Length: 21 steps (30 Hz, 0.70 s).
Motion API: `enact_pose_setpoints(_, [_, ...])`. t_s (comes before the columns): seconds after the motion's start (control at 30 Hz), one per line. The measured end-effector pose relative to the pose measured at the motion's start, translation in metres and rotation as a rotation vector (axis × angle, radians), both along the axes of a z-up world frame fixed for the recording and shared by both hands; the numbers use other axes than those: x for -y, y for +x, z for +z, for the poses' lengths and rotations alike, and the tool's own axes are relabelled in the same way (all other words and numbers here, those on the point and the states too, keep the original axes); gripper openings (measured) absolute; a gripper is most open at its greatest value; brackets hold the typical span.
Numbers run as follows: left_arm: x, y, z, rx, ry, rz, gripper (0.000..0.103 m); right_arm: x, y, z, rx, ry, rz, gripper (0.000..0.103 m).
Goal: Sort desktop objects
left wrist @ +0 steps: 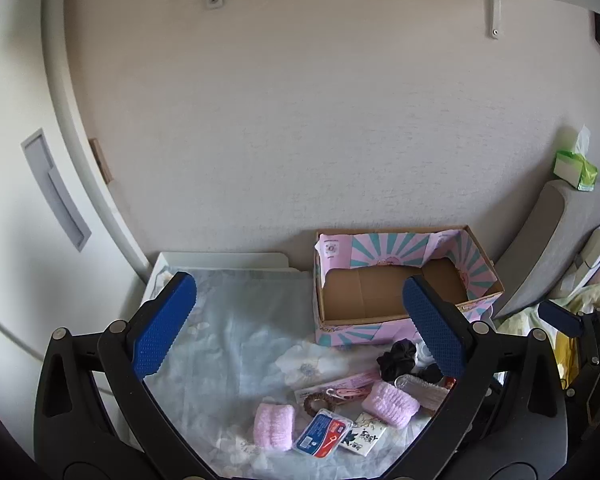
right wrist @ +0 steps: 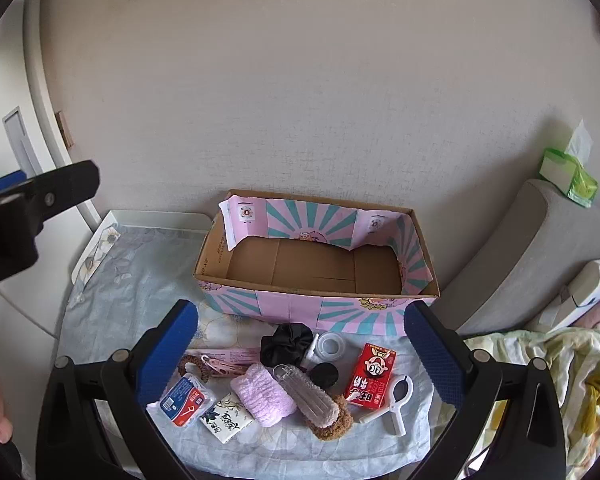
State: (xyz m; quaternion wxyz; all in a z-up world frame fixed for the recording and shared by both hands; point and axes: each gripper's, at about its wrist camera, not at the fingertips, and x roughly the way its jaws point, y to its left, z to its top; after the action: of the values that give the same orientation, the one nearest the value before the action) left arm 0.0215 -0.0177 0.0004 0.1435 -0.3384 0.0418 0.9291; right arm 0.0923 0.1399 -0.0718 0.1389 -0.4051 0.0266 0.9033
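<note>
Against the pale wall (right wrist: pixel 300 100), a floral cloth (right wrist: pixel 140 280) covers the table.

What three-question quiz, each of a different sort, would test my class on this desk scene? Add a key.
1. True or false: the box is empty.
2. Which lies nearest the red carton? A. white clip B. blue packet C. tissue pack
3. Fill in: both the left gripper and right gripper are ____.

Key: 1 true; 2 A; 3 open.
</note>
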Motion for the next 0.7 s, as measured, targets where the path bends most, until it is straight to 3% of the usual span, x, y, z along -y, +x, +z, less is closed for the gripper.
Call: enact_pose_setpoints(0.7, [0.0059, -0.0085, -0.0025, 0.032, 0.005, -0.003, 0.103, 0.0028, 0.0021, 0.0012, -0.002, 0.034, -0.018, 0.103])
